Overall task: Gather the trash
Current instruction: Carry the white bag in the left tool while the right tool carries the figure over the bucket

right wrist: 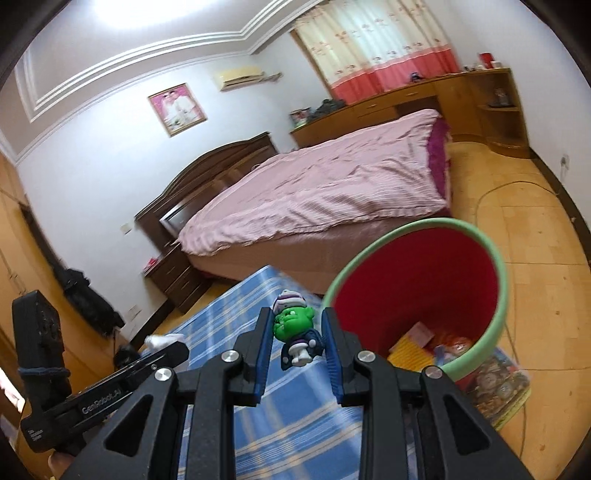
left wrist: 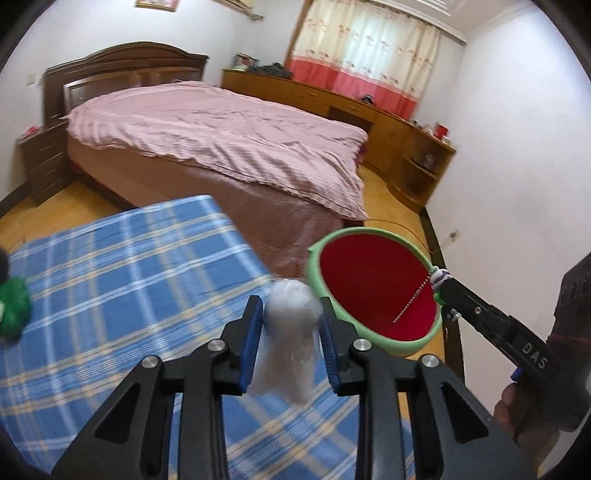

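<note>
Both views are bright and evenly lit. Daylight comes through the curtain [left wrist: 369, 55], and a ceiling light [right wrist: 147, 11] burns out to white glare at the top of the right wrist view. Shadows are soft. The fisheye lens bends the walls and darkens the corners. Motion blur smears the blue checked cloth [left wrist: 122, 280] and the bin [right wrist: 424, 295] rim.

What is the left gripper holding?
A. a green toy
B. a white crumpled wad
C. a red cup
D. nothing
B: in the left wrist view the left gripper has a white crumpled wad pinched between its blue pads, next to the red bin; the green toy is in the right gripper instead.
</note>
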A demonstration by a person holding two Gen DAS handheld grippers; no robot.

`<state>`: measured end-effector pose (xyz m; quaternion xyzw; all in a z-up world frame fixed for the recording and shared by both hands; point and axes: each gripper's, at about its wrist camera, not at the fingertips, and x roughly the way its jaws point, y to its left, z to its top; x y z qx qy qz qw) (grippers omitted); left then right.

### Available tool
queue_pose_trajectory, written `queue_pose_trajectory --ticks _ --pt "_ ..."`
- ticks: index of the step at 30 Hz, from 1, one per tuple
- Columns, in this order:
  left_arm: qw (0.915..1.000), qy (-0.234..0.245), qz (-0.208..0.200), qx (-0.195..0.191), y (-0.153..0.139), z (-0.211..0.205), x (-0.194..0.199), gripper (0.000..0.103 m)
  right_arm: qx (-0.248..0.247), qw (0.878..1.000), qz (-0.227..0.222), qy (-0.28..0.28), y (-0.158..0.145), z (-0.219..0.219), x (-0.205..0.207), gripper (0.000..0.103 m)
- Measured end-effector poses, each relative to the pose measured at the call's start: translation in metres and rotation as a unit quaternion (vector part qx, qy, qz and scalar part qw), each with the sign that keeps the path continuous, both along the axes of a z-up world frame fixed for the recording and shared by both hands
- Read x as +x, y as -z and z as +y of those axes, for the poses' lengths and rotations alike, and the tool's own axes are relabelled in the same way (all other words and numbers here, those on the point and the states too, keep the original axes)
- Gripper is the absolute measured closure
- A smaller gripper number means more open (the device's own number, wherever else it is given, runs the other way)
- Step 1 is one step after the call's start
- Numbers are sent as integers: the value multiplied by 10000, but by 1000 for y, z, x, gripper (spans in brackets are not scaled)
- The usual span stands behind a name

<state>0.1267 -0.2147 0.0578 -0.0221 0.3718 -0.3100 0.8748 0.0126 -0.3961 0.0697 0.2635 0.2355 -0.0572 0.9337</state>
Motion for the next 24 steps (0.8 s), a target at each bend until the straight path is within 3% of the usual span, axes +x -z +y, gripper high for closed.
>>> queue_pose_trajectory --ticks 8,16,20,24 --pt "9991 304 158 263 20 -58 12 77 146 9991 258 309 30 -54 9 74" --pt "9957 607 376 592 47 -82 6 77 266 9978 441 422 57 -85 20 74" --pt "9930 791 480 732 56 -89 -2 67 327 9977 424 424 61 -87 20 74" --pt "9882 1075 657 868 66 -96 -10 63 331 9976 406 442 60 -88 18 74"
